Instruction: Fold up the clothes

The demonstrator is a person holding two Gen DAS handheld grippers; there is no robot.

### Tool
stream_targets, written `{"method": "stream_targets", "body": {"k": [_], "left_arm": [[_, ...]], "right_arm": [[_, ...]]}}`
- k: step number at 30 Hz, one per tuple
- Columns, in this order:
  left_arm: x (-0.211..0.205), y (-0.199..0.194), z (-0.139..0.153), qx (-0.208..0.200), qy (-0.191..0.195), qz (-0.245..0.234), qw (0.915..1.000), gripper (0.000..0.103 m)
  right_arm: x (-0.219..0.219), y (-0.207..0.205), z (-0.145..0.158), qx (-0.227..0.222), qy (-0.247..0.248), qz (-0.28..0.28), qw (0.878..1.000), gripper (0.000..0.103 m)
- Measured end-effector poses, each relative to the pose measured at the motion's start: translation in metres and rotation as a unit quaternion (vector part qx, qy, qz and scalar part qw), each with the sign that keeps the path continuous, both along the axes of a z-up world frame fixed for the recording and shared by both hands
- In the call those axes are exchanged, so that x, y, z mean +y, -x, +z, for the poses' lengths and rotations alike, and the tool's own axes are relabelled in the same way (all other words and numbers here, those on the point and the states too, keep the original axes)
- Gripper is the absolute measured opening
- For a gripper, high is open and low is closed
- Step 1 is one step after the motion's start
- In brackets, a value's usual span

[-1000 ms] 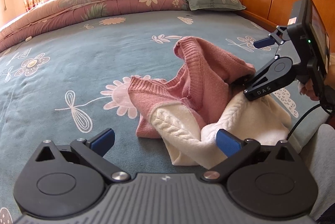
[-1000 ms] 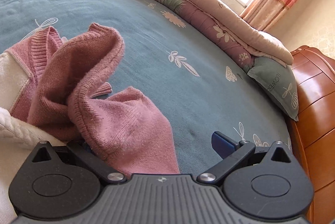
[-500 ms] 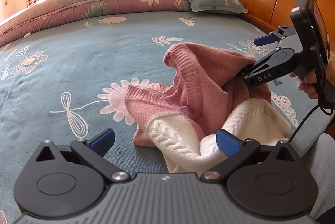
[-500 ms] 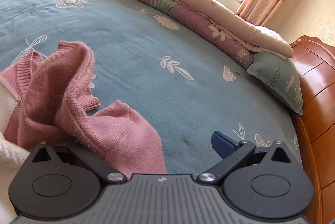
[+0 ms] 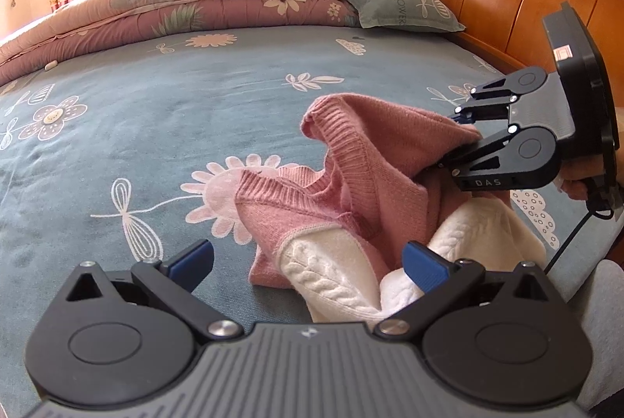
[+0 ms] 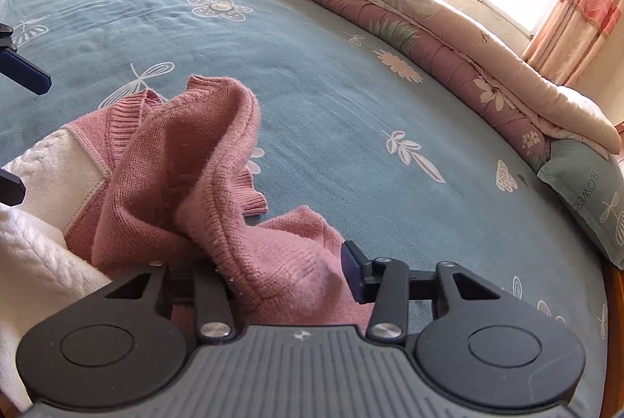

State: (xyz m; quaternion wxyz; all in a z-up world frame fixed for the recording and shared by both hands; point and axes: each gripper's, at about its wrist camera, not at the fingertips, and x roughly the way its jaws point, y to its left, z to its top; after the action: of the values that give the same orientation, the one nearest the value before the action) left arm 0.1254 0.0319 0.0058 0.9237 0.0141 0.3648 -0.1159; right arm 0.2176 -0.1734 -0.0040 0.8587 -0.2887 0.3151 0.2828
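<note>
With our right gripper (image 6: 280, 273) just clamped on the pink sweater (image 5: 362, 160) and our left gripper (image 5: 308, 262) released, lifting risked dragging the tangled white knit (image 5: 331, 262).

Both the left gripper (image 5: 308, 264) and the right gripper (image 6: 279, 273) are showing black linkages, blue pads, silver screws and ribbed grey bodies, the right trailing a black cable (image 5: 567, 242).

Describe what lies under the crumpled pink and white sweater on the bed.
Around the sweater the blue floral bedsheet shows, and it seems to continue beneath. What lies directly under the heap is covered by the knit folds.
</note>
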Motion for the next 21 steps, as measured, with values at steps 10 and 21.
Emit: {"method": "stream_targets", "body": {"k": [10, 21], "left_arm": [[0.008, -0.015, -0.002, 0.001, -0.001, 0.017, 0.9998, 0.102], [0.017, -0.036, -0.009, 0.003, 0.013, 0.024, 0.9996, 0.102]], "right_arm": [[-0.027, -0.04, 0.018, -0.004, -0.008, -0.027, 1.0, 0.023], [-0.08, -0.147, 0.01, 0.08, -0.031, -0.131, 0.988, 0.023]]}}
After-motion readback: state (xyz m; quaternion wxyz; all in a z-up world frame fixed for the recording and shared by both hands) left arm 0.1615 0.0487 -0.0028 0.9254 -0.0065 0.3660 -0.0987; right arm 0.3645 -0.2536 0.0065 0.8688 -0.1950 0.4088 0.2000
